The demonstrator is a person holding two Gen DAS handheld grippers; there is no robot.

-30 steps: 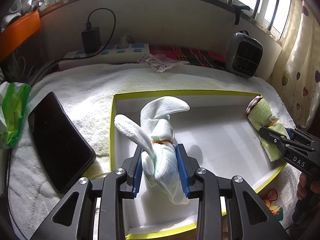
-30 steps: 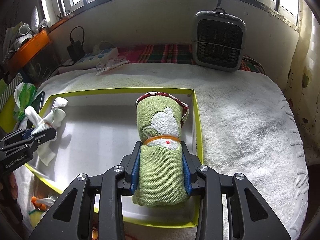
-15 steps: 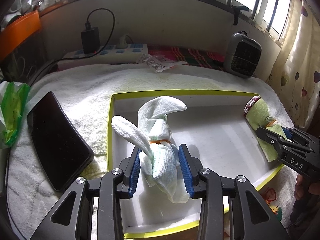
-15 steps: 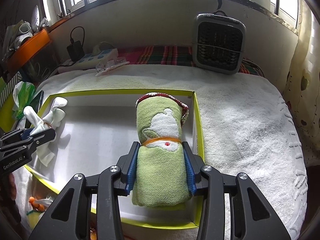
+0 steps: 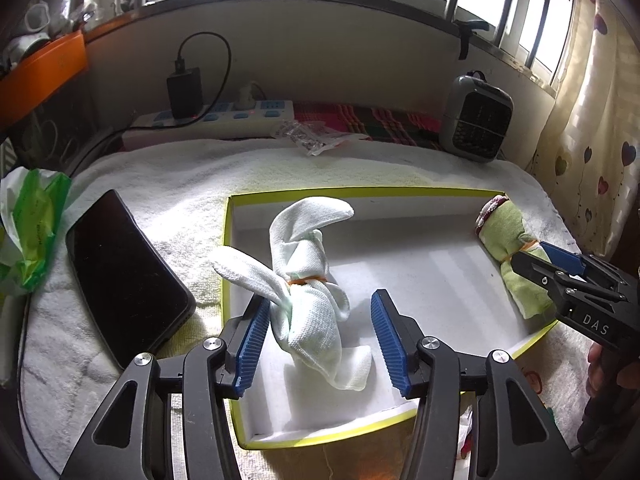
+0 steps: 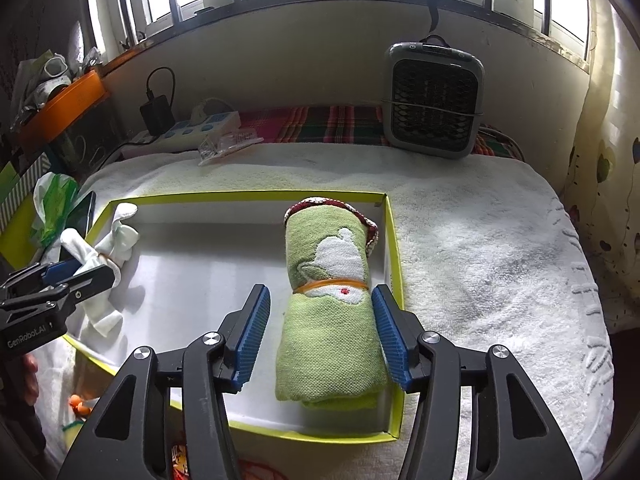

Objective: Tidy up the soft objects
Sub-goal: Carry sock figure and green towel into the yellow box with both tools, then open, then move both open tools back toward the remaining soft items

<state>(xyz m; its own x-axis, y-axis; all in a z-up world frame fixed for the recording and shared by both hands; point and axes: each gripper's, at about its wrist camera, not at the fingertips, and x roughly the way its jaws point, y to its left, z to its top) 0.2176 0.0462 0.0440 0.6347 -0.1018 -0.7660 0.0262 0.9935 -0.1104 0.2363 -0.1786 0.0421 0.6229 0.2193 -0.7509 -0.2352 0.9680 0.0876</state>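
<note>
Left wrist view: left gripper (image 5: 320,340), jaws just opened, white bundle (image 5: 308,280) between them, resting in the left end of the yellow-rimmed tray (image 5: 226,264); left pad touches cloth, right pad clear. Gripper angled steeply down. Best withdrawn straight back, so the pad does not drag the loose cloth.

Right wrist view: right gripper (image 6: 320,340), jaws just opened around green roll (image 6: 328,320), lying against the tray's right wall; right pad just beside it. Same downward tilt.
</note>
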